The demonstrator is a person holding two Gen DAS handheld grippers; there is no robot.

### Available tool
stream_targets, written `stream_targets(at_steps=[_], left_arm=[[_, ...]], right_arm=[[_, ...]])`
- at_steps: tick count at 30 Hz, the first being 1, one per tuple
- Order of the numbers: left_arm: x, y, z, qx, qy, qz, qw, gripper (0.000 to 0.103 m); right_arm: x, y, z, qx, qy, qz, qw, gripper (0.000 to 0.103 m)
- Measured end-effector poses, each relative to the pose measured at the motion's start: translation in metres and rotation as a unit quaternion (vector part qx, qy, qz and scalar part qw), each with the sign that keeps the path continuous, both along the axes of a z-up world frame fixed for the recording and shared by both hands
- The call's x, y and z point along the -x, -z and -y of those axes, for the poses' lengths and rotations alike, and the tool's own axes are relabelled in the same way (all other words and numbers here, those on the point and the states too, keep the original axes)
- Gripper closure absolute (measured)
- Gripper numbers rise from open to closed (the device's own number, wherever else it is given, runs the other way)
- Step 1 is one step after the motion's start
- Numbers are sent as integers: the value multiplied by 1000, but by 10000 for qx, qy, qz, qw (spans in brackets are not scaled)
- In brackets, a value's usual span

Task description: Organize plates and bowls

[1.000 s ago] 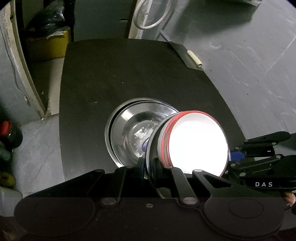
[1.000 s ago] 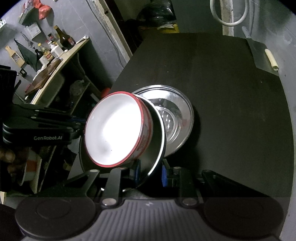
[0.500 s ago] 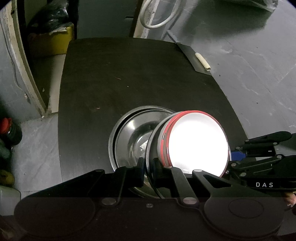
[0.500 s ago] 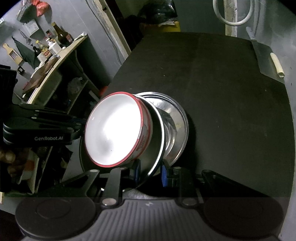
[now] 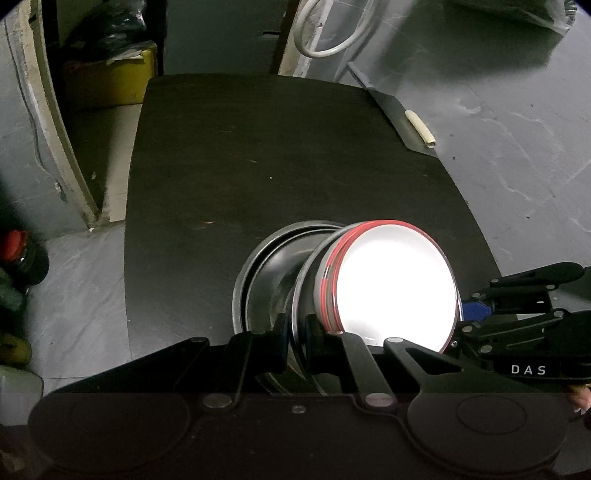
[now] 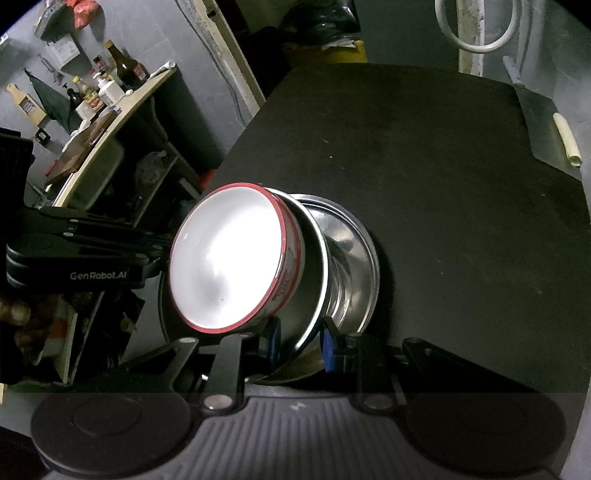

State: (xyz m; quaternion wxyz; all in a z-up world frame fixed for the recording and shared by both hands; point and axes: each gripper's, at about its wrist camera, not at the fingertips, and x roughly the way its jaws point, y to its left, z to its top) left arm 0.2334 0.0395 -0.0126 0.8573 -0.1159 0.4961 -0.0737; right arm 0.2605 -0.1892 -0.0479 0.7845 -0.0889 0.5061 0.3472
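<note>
A dark, matte table fills the middle of the room, its far edge straight. Grey, mottled floor spreads to the right of it. A white hose loop hangs by the far wall, and a yellow box stands in a dark recess at far left. To the left, a pale shelf carries bottles against a grey wall. Lighting is dim.
</note>
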Motion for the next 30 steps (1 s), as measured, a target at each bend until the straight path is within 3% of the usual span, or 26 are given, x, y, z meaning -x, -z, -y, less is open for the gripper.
stream_targets(at_steps=[30], left_arm=[[-8,14,-5,47,-155,-192,9997,96]], right_arm=[[-1,14,-17,129,54,-121,9998,77]])
